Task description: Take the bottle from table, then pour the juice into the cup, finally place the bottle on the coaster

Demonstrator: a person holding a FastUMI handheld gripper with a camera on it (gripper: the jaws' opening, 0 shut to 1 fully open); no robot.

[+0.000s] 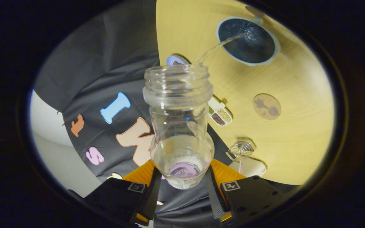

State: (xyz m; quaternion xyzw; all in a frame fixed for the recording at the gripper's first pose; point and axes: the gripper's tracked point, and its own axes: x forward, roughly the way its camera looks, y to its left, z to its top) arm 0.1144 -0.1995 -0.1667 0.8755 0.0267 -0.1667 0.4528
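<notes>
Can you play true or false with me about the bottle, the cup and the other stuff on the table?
1. The hand-held gripper is shut on the bottle. True.
2. A stream of liquid runs from the bottle's mouth into the cup. True.
3. The bottle has a cap on. False: its mouth is open.
4. The bottle stands on the round coaster. False: the coaster is bare, on the table beyond the fingers.
5. The cup is tipped over. False: it stands upright, catching the stream.

Clear glossy plastic bottle (179,126), matt pale wood-look table (296,82), glossy dark cup (247,41), matt wood-look coaster (267,106).
</notes>
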